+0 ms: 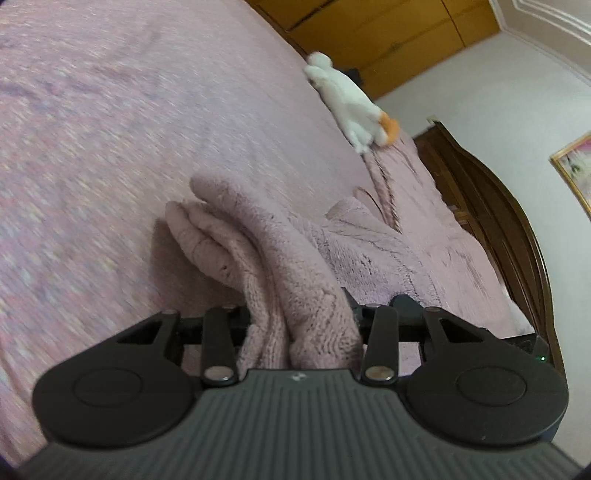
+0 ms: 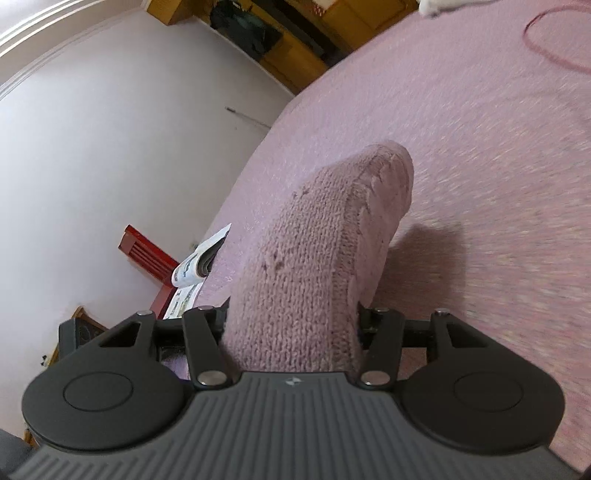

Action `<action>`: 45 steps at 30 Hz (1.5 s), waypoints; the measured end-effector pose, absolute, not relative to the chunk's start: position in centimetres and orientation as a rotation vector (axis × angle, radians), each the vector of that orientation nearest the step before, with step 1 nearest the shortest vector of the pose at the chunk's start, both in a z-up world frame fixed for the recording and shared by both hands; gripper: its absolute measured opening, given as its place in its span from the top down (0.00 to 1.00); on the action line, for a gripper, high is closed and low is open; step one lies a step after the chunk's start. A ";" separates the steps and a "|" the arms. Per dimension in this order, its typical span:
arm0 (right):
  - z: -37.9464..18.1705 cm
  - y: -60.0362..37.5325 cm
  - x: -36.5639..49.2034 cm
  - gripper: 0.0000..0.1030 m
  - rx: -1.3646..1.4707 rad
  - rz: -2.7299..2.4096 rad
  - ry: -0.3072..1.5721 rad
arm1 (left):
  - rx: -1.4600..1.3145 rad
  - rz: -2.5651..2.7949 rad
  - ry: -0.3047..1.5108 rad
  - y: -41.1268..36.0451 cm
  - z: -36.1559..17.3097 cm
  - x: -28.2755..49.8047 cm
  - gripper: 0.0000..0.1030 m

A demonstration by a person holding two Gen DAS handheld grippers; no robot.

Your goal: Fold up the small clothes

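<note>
A pink knitted garment (image 1: 258, 243) lies partly on the pink bedspread (image 1: 110, 147), and one bunched end rises into my left gripper (image 1: 301, 321), which is shut on it. In the right wrist view another part of the same pink knit (image 2: 317, 240) arches up off the bedspread (image 2: 480, 166) and runs into my right gripper (image 2: 291, 332), which is shut on it too. The cloth hides the fingertips of both grippers. A shadow falls on the bed under the lifted knit in each view.
A white plush toy with an orange patch (image 1: 351, 107) lies near the dark wooden headboard (image 1: 517, 236). Yellow wooden cupboards (image 1: 369, 33) stand behind the bed. An open magazine (image 2: 199, 266) hangs at the bed's edge above a red piece of furniture (image 2: 147, 254). A red cord loop (image 2: 546, 48) lies on the bed.
</note>
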State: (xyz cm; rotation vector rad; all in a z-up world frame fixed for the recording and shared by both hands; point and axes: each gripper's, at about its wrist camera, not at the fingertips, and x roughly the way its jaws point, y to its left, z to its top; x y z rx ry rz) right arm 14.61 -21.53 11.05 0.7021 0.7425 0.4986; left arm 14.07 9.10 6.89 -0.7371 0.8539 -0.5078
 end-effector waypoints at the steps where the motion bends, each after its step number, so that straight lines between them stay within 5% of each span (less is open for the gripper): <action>1: 11.1 -22.2 13.8 0.43 0.703 0.488 0.737 | -0.723 -0.520 0.853 8.2 6.9 13.4 0.59; 13: 1.3 -26.0 8.5 0.36 0.806 0.313 0.846 | -0.546 -0.442 0.979 3.0 0.6 9.7 0.49; 25: 4.2 -25.7 2.6 0.15 0.576 0.227 0.743 | -0.335 -0.334 0.889 4.2 4.7 5.1 0.47; 32: 5.5 -25.1 -2.9 0.07 0.349 0.188 0.660 | -0.139 -0.251 0.819 3.0 6.8 0.6 0.29; 45: 3.6 -22.7 -9.3 0.00 0.227 0.107 0.713 | -0.074 -0.167 0.899 0.0 2.7 -4.7 0.26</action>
